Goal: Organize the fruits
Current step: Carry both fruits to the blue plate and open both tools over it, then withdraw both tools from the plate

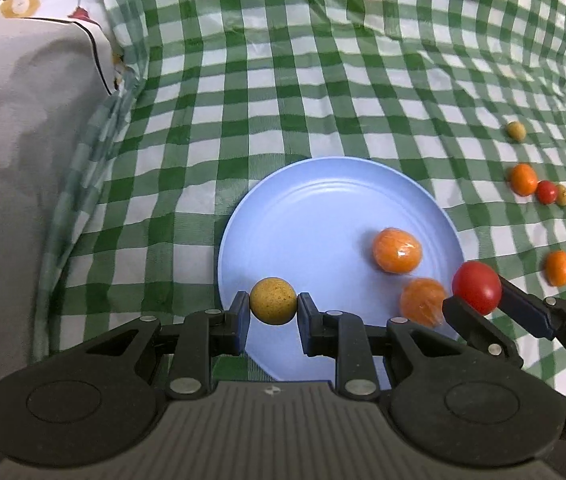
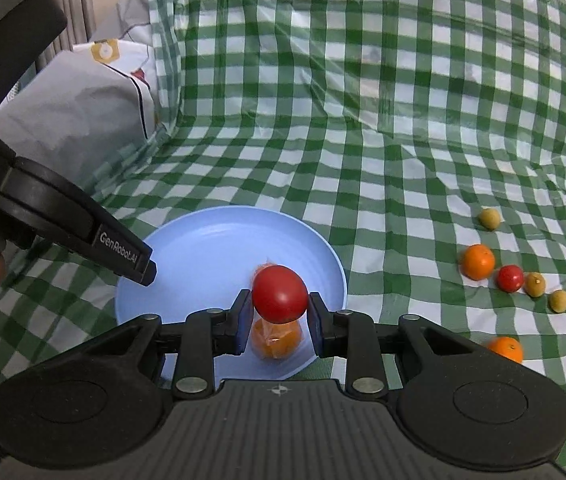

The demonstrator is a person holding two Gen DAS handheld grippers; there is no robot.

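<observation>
Two grippers carry one fruit each toward the blue plate (image 1: 311,216). The left gripper (image 1: 273,312) has its jaws nearly closed on a round yellow fruit with a speckled skin (image 1: 273,301), and this fruit hangs above the near rim of the plate, on its left part. The right gripper (image 2: 279,312) has its jaws narrow also, and they clamp a red tomato (image 2: 279,294); in the left wrist view the same tomato shows over the right edge of the plate, just beside one wrapped orange (image 1: 423,302). A second wrapped orange (image 1: 397,250) lies deeper on the plate, so both oranges fill the right half and the left half is bare.

I judge that the release turns on this: the plate is below and a little forward of both grippers, and the free place is under the left one. The tomato sits directly above an orange in the right wrist view, so it could roll off when it is dropped there.

On the checked cloth (image 2: 363,160) to the right, well apart from the plate, some small fruits wait: an orange (image 2: 478,262), a small tomato (image 2: 510,278) and olive-coloured ones (image 2: 489,218).
</observation>
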